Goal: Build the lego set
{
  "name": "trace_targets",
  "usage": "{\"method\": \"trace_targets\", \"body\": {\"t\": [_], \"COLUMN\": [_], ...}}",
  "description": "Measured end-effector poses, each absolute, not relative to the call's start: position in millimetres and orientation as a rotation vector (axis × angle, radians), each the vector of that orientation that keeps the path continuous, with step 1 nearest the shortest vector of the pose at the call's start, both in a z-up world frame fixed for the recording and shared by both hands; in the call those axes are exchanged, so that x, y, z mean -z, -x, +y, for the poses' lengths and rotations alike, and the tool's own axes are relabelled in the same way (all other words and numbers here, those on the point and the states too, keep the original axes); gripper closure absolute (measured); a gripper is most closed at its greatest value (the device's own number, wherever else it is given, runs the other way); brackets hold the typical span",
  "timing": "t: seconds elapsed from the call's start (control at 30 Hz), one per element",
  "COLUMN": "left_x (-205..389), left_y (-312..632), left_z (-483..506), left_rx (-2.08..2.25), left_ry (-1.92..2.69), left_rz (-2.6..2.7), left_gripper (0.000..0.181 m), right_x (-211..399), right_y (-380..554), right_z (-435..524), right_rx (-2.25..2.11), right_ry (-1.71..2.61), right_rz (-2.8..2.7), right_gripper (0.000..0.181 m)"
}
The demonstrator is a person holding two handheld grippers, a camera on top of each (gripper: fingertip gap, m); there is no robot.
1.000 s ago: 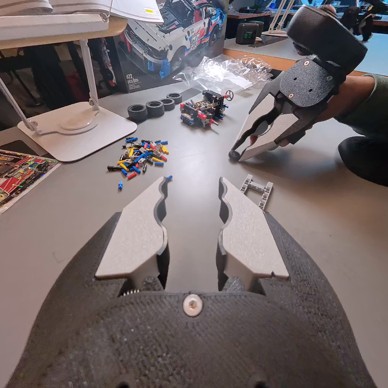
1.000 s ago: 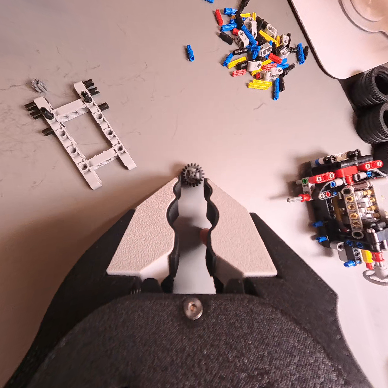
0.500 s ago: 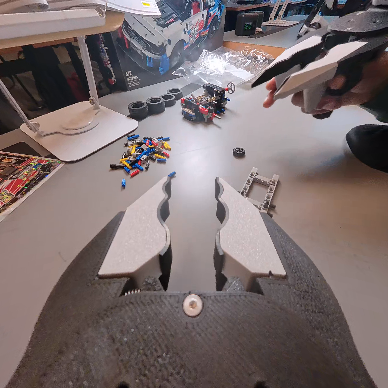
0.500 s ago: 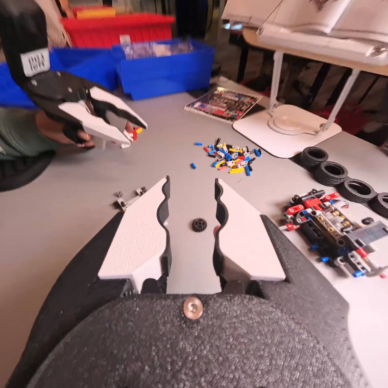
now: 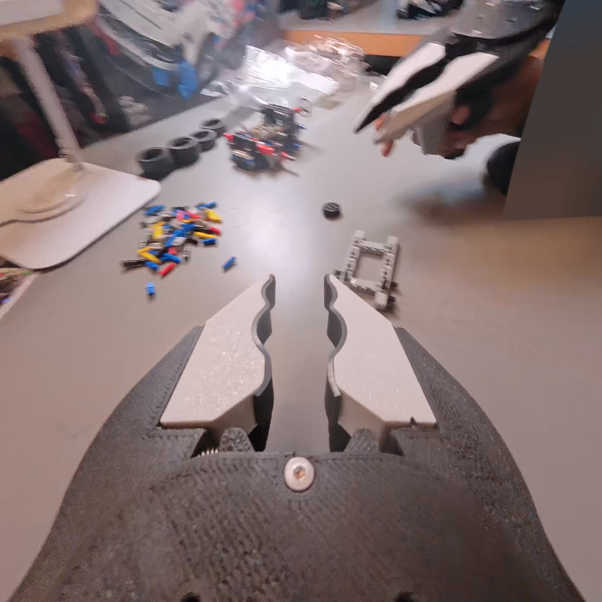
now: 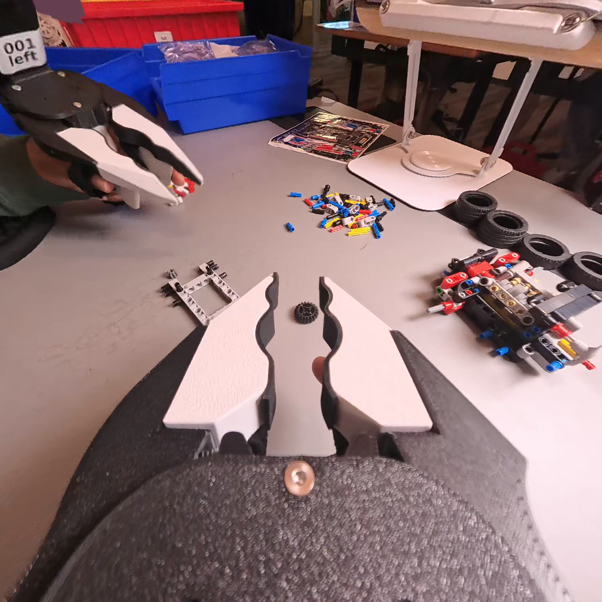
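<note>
A black gear lies flat on the grey table, seen through the gap of my right gripper, which is open, empty and raised above it. The gear also shows in the left wrist view. A grey ladder-shaped frame with black pins lies left of the gear, also in the left wrist view. My left gripper is open with nothing between its fingers, just short of the frame. The partly built chassis sits to the right. A pile of small coloured pieces lies farther back.
Several black tyres line the table behind the chassis. A white stand base and a sticker sheet lie beyond the pile. Blue bins stand at the far edge. Clear plastic bags lie behind the chassis. The gap from one gripper's tips to the other's is roughly 15 cm. My left tips are about 15 cm from the black gear, my right tips only 7 cm. It is also in sight in the left wrist view.
My right gripper let go of the black gear on the table, opened and lifted away. My left gripper has moved forward, closer to the grey frame, and is still moving.
</note>
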State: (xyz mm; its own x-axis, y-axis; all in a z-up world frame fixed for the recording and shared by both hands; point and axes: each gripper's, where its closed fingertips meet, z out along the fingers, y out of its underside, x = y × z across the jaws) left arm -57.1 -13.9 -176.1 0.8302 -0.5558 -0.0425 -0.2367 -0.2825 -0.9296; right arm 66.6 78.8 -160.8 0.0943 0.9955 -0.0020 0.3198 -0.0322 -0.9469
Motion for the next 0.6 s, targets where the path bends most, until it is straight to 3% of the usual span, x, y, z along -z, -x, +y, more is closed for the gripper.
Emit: {"method": "trace_targets", "body": {"t": [0.03, 0.27, 0.4, 0.6], "left_x": [181.2, 230.0, 234.6, 234.8], "left_y": [47.3, 18.2, 8.9, 14.2], "left_z": [-22.2, -45.8, -41.2, -38.5], "left_rx": [0.419, 0.465, 0.419, 0.387], "left_ry": [1.881, 2.066, 2.082, 2.093], "left_rz": [0.677, 0.965, 0.992, 0.980], "left_gripper": [0.154, 0.158, 0.172, 0.173], "right_x": [161.5, 163.5, 165.2, 172.5], "right_y": [-66.2, -66.7, -65.5, -64.6], "right_z": [77.8, 75.4, 72.2, 67.9], "right_rx": [-0.979, -0.928, -0.923, -0.883], "right_ry": [1.497, 1.459, 1.451, 1.441], "right_rz": [-1.372, -1.417, -1.438, -1.490], "right_gripper": [0.158, 0.157, 0.158, 0.158]}}
